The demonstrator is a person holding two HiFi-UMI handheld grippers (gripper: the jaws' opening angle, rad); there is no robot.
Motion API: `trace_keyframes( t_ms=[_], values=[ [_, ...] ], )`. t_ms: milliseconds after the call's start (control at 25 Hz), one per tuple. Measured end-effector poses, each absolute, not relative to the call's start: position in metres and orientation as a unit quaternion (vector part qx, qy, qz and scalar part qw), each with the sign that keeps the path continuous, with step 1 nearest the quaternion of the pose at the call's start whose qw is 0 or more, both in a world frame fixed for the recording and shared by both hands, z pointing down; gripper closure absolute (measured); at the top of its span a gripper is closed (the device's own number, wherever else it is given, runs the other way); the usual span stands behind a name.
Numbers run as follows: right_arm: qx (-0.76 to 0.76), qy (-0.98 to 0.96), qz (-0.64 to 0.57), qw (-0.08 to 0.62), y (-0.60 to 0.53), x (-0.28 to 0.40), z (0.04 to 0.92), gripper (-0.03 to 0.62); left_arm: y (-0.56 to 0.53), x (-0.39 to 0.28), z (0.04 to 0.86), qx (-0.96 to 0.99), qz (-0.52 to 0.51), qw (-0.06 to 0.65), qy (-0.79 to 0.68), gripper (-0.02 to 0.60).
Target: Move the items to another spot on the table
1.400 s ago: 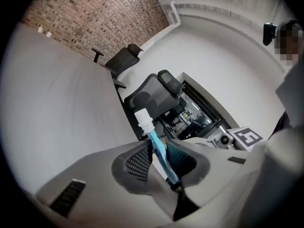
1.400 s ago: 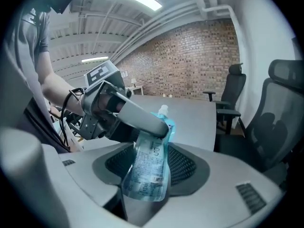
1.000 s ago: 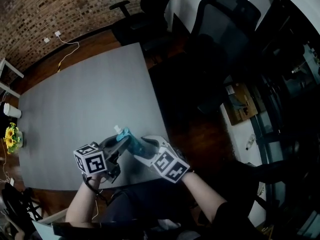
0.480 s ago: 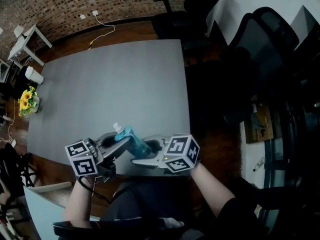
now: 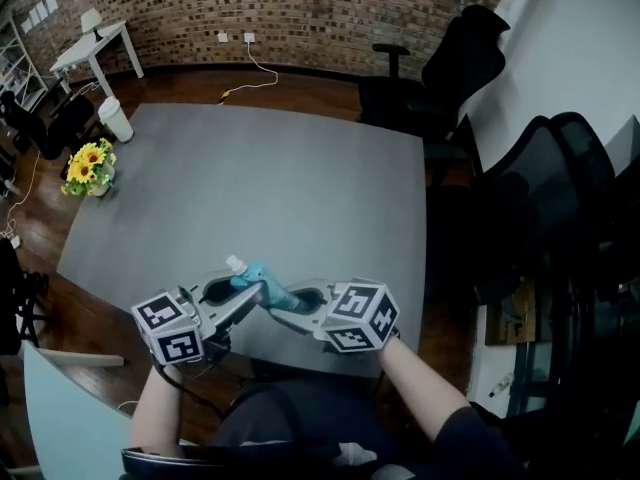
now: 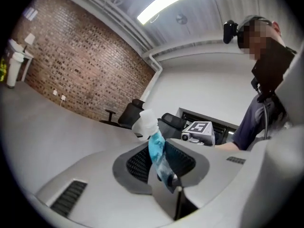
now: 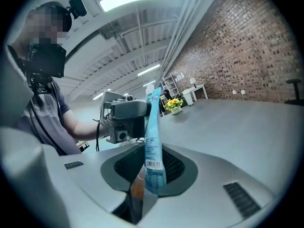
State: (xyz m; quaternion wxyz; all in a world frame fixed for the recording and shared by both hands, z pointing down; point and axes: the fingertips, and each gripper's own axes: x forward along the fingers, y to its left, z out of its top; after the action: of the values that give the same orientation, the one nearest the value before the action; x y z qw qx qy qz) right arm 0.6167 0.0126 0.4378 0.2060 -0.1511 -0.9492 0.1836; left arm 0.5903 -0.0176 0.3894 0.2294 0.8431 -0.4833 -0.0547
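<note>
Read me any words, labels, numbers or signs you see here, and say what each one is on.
No text here is readable.
Pouch: a barcode and fine print, too small to read.
Left cube and right cube: square marker patterns only, no words.

I count 1 grey table (image 5: 300,178). 1 blue pouch (image 5: 262,290) over its near edge, 1 sunflower pot (image 5: 88,168) at left edge, 1 white cup (image 5: 115,120) at far-left corner. Off the table: 2 blk office chairs (image 5: 455,63) (image 5: 560,178), 1 sm white desk (image 5: 95,43), 2 wall outlets (image 5: 222,37) (image 5: 248,37).
</note>
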Motion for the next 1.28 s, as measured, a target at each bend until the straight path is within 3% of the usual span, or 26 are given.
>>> trace_keyframes(
  t_ms=[560, 920, 1280],
  values=[
    [-0.235, -0.938, 0.101, 0.234, 0.113, 0.418, 0.434, 0.543, 0.112, 0.379, 0.387, 0.695, -0.135, 0.184, -0.682, 0.416],
    [-0.319, -0.914, 0.156, 0.198, 0.122, 0.367, 0.438, 0.554, 0.164, 0.314, 0.4, 0.57, -0.138, 0.189, -0.788, 0.408],
    [-0.359, -0.89, 0.222, 0.171, 0.103, 0.358, 0.442, 0.554, 0.201, 0.304, 0.374, 0.456, -0.087, 0.184, -0.867, 0.42]
  ],
)
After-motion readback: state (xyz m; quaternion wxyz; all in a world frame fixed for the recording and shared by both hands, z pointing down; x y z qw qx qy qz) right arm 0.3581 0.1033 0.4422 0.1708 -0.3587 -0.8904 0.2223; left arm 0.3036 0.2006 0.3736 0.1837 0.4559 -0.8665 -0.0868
